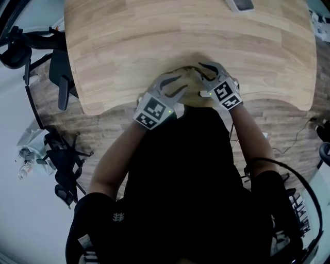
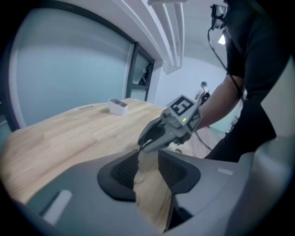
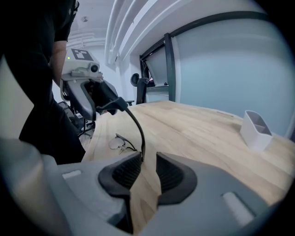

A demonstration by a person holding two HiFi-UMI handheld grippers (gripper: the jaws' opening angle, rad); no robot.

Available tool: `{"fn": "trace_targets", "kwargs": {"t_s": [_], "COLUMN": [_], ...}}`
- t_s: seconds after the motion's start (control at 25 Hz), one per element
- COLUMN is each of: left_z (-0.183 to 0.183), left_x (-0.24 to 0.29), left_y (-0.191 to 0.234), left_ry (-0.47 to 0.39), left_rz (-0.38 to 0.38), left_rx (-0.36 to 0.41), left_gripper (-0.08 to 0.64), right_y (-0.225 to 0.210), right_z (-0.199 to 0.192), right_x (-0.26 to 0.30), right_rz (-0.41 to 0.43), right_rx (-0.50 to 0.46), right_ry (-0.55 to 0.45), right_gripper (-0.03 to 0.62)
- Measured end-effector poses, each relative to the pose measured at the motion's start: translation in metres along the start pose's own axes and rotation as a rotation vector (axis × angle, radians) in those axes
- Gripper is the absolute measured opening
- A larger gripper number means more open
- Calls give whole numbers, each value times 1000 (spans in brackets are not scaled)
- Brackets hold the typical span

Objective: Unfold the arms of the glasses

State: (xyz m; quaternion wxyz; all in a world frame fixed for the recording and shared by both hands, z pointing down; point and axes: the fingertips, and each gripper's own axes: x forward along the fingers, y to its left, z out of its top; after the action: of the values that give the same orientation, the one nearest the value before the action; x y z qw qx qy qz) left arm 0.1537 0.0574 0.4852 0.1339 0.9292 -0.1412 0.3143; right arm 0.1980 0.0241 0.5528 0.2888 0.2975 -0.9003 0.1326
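Note:
The glasses have a thin frame and black arms. Their front (image 3: pixel 117 143) shows small and low over the wooden table (image 3: pixel 207 133), close to its near edge. One black arm (image 3: pixel 136 124) rises in a curve from my right gripper (image 3: pixel 148 156) up to my left gripper (image 3: pixel 117 106). Its upper end sits in the left fingertips. Its lower end lies at the right gripper's left pad (image 3: pixel 131 173). In the left gripper view a dark sliver of that arm (image 2: pixel 138 153) joins my left gripper (image 2: pixel 148 156) and the right gripper (image 2: pixel 141 147). In the head view both grippers (image 1: pixel 183 85) (image 1: pixel 200 72) nearly meet.
A small white tray (image 3: pixel 256 129) (image 2: pixel 118 107) stands further out on the table. A grey object (image 1: pixel 241 4) lies at the far edge. The person's body is right behind the near edge (image 1: pixel 154 105), and a dark chair (image 1: pixel 62 82) stands to the left on the floor.

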Motion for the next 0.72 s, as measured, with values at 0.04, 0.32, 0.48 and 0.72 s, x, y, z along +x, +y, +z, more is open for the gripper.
{"fn": "trace_targets", "kwargs": {"t_s": [0.04,0.32,0.48,0.72], "left_z": [-16,-97,-112,-109], "left_x": [-2,9,22,30], "left_y": [14,59,59,62], "left_ry": [47,266,305,269], "left_rz": [51,117,81,29], "left_rx": [-5,-60,-36,-3], "left_gripper": [147,135,112,76], "right_y": [1,11,32,63], "right_z": [-2,-18,-28,-22], "right_x": [0,-3,5,19], "right_rz": [-13,-111,-101,-95], "right_rx": [23,217,260,313], "right_ry": [-3,1,38,37], "right_gripper": [91,91,91,91]}}
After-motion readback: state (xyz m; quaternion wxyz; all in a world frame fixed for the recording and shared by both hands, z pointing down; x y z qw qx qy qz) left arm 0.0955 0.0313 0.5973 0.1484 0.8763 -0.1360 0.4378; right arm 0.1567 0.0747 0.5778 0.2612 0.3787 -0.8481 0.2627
